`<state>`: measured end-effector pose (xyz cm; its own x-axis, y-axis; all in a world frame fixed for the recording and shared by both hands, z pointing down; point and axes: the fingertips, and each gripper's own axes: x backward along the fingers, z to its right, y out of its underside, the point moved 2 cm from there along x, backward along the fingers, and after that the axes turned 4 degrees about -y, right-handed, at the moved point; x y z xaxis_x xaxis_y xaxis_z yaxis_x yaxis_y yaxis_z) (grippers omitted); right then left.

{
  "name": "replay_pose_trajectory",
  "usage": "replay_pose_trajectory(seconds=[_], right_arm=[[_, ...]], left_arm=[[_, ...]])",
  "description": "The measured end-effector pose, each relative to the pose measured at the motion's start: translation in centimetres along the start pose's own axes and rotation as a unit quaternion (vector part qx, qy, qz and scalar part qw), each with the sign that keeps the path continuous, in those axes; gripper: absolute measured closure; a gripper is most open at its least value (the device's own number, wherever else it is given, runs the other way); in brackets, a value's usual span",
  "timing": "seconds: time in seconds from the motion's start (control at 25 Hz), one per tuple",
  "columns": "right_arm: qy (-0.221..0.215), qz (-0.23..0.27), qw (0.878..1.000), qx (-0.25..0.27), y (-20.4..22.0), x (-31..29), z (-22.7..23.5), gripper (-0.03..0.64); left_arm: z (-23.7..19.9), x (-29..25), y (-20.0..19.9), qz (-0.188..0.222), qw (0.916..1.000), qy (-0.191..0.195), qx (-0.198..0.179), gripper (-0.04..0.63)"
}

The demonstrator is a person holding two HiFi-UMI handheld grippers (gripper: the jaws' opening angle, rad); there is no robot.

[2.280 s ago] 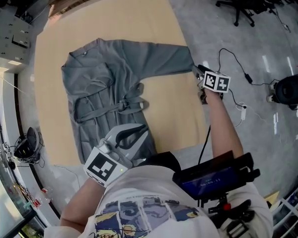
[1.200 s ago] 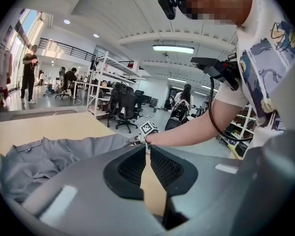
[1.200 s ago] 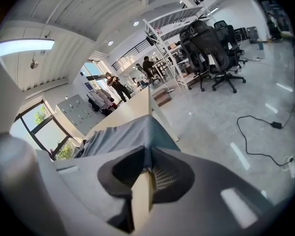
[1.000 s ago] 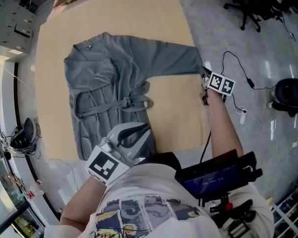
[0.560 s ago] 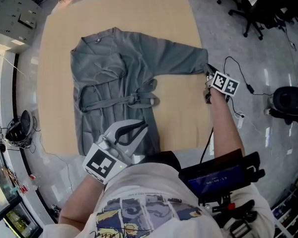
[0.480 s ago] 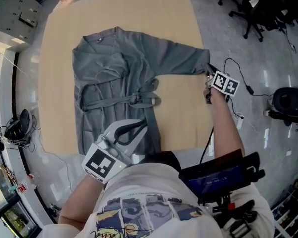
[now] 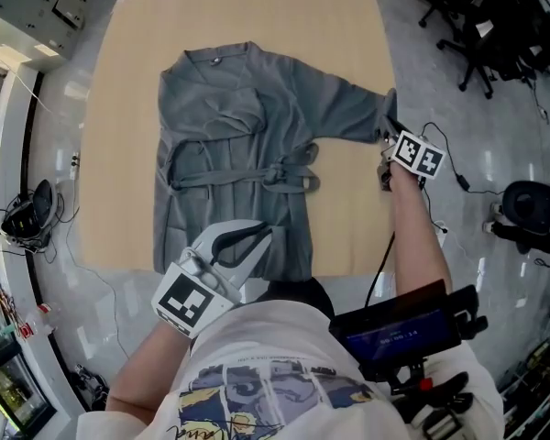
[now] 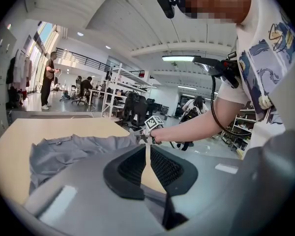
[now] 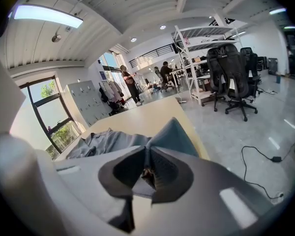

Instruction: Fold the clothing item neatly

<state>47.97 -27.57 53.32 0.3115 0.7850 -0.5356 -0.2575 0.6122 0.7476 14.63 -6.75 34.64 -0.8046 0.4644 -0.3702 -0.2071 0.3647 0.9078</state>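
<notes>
A grey robe-like garment [image 7: 238, 145] lies spread on the wooden table [image 7: 128, 108], collar at the far side, belt tied across its middle. One sleeve [image 7: 348, 113] stretches right to the table's edge. My right gripper [image 7: 387, 134] is shut on that sleeve's cuff, which stands up a little; in the right gripper view the sleeve [image 9: 172, 134] rises from between the jaws of the right gripper [image 9: 146, 168]. My left gripper [image 7: 261, 238] is at the near hem, jaws closed with grey cloth [image 8: 155, 208] at their lower part.
The table's near edge [image 7: 348, 269] runs just before my body and its right edge lies beside the right gripper. Office chairs [image 7: 477, 26] and a floor cable [image 7: 458, 168] are to the right. People [image 8: 49, 80] and shelving [image 9: 196, 68] stand far off.
The head view has shifted, so table and garment sit further right in it. Both grippers keep their hold. The cuff at the right gripper now stands up slightly.
</notes>
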Motion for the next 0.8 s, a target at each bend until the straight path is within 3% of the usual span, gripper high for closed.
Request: replay_pose_trajectory(seconds=[0.8], right_arm=[[-0.076,-0.023,0.995,0.058,-0.5,-6.3,-15.2,0.583]], left_arm=[[-3.7,8.6,2.6,0.025,0.9974,-0.063,0.026,0.558]])
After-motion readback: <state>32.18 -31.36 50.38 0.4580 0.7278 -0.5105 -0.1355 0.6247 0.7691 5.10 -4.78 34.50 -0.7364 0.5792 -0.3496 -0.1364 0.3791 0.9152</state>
